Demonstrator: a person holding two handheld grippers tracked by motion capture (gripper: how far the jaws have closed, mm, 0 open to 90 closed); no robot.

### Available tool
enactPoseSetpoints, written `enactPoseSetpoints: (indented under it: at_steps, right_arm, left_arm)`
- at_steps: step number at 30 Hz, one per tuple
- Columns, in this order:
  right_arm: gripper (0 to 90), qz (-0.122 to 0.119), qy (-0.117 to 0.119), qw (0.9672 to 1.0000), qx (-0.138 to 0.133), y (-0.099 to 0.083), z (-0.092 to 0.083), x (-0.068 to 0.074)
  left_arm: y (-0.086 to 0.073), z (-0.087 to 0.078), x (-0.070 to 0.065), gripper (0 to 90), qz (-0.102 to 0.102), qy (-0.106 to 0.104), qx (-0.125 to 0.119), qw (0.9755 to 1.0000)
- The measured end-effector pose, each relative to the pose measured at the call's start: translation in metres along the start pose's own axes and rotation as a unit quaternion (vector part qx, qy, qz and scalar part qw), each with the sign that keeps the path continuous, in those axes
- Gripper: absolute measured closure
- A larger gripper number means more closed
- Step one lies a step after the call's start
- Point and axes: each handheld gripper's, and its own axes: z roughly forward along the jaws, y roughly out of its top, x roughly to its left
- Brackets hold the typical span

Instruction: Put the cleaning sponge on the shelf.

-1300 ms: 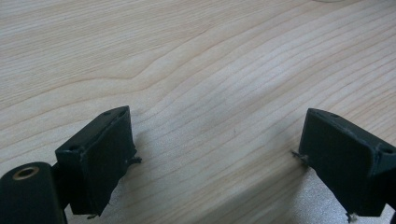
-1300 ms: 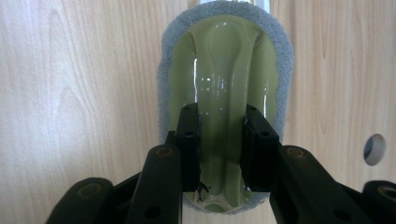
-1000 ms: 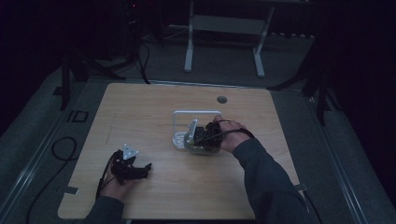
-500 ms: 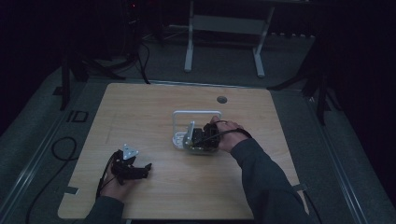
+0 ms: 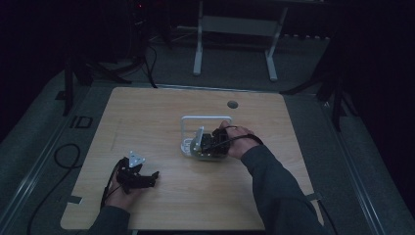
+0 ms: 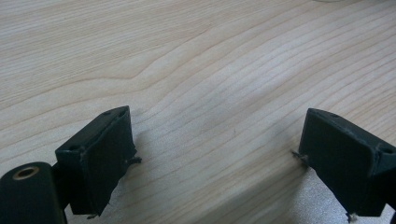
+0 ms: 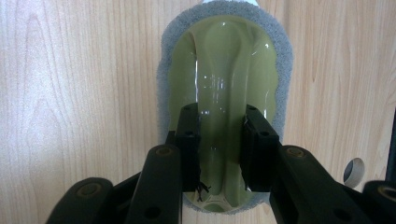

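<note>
Right gripper clamped on green scrub brush handle; left gripper jaws apart, resting on table.

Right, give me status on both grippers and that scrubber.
Right gripper shut on scrubber ridge, flat on table. Left gripper open, idle. White rack close beside.

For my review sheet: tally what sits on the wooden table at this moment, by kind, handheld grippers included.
Handheld grippers: 2, the left gripper, jaws open over bare wood, and the right gripper, jaws shut on the scrubber's ridge
Green scrubber with grey pad: 1
White frame stand: 1
Total: 4
</note>
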Motion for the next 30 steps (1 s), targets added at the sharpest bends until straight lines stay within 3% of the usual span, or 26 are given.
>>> enactPoseSetpoints:
  at_steps: [30]
  right_arm:
    - [71.7, -0.017, -0.016, 0.9997, 0.005, 0.017, 0.004, -0.005]
  left_arm:
    - [0.000, 0.000, 0.000, 10.3, 0.000, 0.000, 0.000, 1.0000]
